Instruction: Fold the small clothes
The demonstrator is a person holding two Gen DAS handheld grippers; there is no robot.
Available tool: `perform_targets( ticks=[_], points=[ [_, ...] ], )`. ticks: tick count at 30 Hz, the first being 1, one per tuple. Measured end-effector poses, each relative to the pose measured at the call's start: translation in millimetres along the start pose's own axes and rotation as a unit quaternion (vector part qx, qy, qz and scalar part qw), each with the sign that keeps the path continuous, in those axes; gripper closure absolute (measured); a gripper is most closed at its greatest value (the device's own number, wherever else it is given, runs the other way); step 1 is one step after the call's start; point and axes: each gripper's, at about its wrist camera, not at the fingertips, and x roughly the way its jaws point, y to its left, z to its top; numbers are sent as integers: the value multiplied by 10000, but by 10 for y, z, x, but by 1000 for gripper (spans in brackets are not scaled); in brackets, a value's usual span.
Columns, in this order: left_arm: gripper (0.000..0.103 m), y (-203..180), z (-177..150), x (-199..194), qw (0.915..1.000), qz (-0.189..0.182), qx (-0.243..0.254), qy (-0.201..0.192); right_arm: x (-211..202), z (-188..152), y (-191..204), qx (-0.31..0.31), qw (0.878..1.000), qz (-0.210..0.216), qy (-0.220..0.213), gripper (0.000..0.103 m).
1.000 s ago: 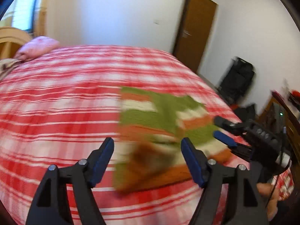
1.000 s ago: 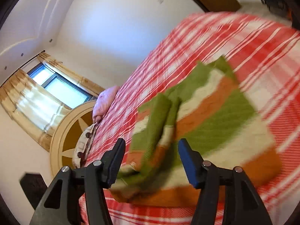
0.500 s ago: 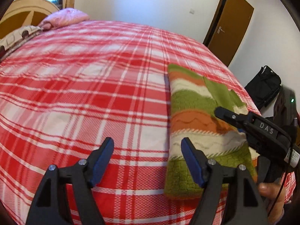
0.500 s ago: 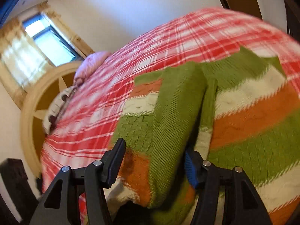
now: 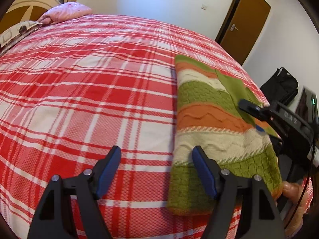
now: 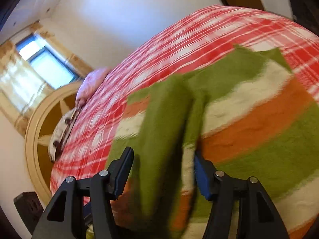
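Observation:
A knitted sweater (image 5: 209,119) in green, orange and cream stripes lies folded flat on the right part of the red plaid bed (image 5: 89,89). My left gripper (image 5: 157,151) hangs open over the bedcover, its right finger just above the sweater's left edge, with nothing between the fingers. My right gripper (image 5: 251,116) reaches in from the right over the sweater. In the right wrist view the right gripper (image 6: 163,153) is open and straddles the folded green sleeve (image 6: 165,119), which lies on the sweater (image 6: 259,123). The picture there is blurred.
A pink pillow (image 5: 65,13) and a round wooden headboard (image 5: 26,2) are at the bed's far left. A brown door (image 5: 245,22) and a black bag (image 5: 281,85) stand beyond the bed's right side. A person's hand (image 5: 293,191) shows under the right gripper.
The sweater, blurred and between the left fingers a second ago, now lies flat to their right; the left gripper went left and down. The right gripper came closer over the sleeve and rolled.

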Motion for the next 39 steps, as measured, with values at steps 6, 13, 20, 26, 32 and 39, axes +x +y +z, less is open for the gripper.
perform_targets(
  ticks=[6,13,20,26,32,39],
  points=[
    [26,15,-11,40,10000,-35,-52,59,98,-79,331,-1058,9897,-950,-143,55],
    [26,-60,-50,60,9999,129,106,-17,57,-94,489,-1808,9782,-1008,-176,79],
    [26,-165,37,-25,9998,77,206,-15,-408,199,591,-2139,9740,-599,-438,81],
    [26,-485,145,-232,9977,-180,558,-337,-855,454,279,-2417,9661,-714,-555,82],
    [26,-830,170,-123,9950,-120,934,-346,-790,496,-549,-1820,9801,-785,-111,81],
    [26,-1169,12,189,9904,85,1374,-88,-659,324,-945,-1084,9910,-753,-198,76]
  ],
)
